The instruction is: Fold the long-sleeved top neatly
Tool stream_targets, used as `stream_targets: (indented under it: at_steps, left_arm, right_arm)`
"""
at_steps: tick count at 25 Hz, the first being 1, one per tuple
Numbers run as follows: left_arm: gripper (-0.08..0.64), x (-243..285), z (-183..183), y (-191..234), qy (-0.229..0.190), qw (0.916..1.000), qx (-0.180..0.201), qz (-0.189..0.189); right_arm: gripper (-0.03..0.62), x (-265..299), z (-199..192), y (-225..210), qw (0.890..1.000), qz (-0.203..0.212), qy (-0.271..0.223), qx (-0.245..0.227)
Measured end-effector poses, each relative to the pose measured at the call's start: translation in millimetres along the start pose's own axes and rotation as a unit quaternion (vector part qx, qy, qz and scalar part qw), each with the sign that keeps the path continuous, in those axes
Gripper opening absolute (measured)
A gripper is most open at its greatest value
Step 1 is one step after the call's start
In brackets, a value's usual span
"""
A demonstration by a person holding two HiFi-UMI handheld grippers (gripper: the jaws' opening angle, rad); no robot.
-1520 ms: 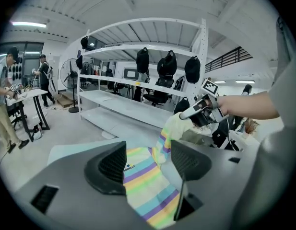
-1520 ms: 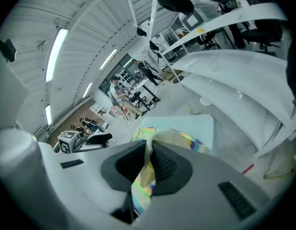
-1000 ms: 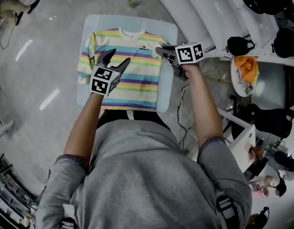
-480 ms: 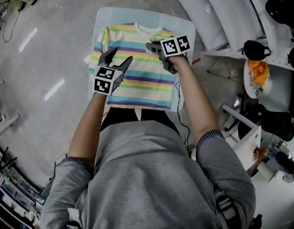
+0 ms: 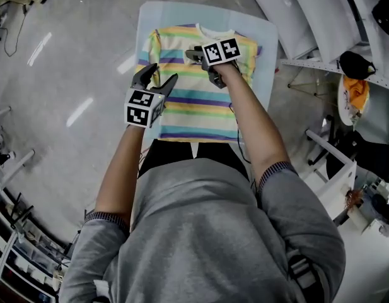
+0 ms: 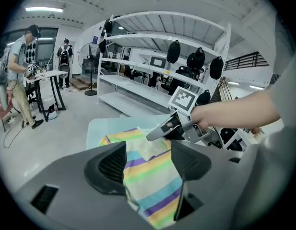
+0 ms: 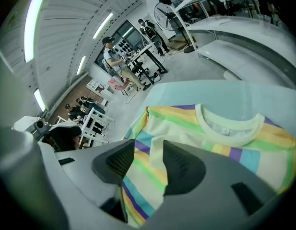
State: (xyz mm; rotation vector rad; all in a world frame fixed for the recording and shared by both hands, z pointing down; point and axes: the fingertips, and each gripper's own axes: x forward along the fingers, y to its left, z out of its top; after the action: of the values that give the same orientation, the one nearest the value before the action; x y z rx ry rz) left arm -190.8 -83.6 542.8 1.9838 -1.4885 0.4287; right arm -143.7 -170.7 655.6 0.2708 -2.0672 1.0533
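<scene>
Two-handed, lower left gripper (image 5: pixel 160 74) and right gripper (image 5: pixel 191 55), jaws open and empty, right's just opening wider, then pinch striped long-sleeved top (image 5: pixel 200 109) edges evenly.

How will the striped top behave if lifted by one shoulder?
Probably floppy: the striped top lies flat as thin fabric on the light blue table, so it would likely drape and sag. It looks light. Its sleeve, lying along the side, may swing loose.

- The long-sleeved top (image 5: pixel 194 109) was striped crosswise — yellow, green, blue, purple and cream bands repeating.
- The table (image 5: pixel 155 12) was light blue.
- The person's sweatshirt (image 5: pixel 200 232) was grey.
</scene>
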Motion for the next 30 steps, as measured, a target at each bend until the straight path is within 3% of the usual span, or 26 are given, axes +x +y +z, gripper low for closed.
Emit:
stream_targets:
  at_steps: [2, 15, 24, 27, 30]
  left_arm:
    - [0.305, -3.1, -4.8, 13.4, 0.002, 1.0000, -0.004, 0.005]
    - [0.305, -31.5, -75.2, 58.7, 0.041, 0.9975, -0.038, 0.044]
    - [0.305, -58.5, -155.6, 68.4, 0.079, 0.9909, -0.078, 0.076]
    - [0.305, -61.7, -178.7, 65.5, 0.088, 0.9894, -0.080, 0.083]
    - [0.304, -62.3, -199.6, 64.1, 0.098, 0.9883, -0.075, 0.089]
  right_arm:
    - [0.235, 7.3, 3.0, 2.6, 1.000, -0.005, 0.001, -0.004]
    - [0.239, -3.3, -2.2, 17.5, 1.000, -0.019, 0.001, -0.020]
    - [0.250, 9.4, -17.9, 56.0, 0.998, 0.014, -0.013, -0.063]
    - [0.256, 21.6, -37.1, 66.9, 0.997, 0.034, -0.005, -0.064]
    - [0.256, 30.1, -50.8, 74.7, 0.997, 0.027, -0.009, -0.077]
